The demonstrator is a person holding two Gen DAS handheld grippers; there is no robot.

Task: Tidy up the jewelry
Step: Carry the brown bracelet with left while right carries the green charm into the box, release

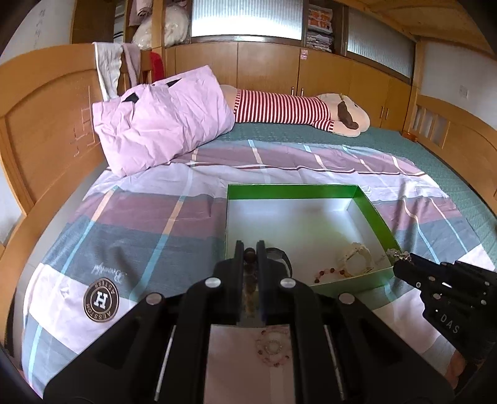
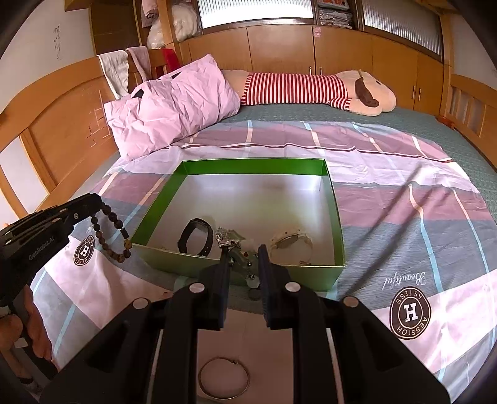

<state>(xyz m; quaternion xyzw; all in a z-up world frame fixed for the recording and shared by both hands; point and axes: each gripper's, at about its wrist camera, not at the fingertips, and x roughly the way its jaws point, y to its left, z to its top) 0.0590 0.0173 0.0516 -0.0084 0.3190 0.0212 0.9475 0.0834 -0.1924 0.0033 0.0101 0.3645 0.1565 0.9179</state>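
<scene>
Checked bedspread (image 2: 388, 199) beneath green box (image 2: 254, 163); wooden cabinets (image 2: 279, 46) behind.

Left hand-held gripper (image 1: 250, 248), pitched downward, jaws nearly closed and clamped on a held item. Right hand-held gripper (image 2: 242, 253), likewise pitched downward, jaws narrowly parted, gripping. A hand (image 2: 18, 335) shows at the near left.

Wooden headboard (image 1: 46, 124), wooden wall cabinets (image 2: 279, 49), frosted windows (image 1: 245, 18), plaid bedspread (image 2: 403, 186), daylight
</scene>
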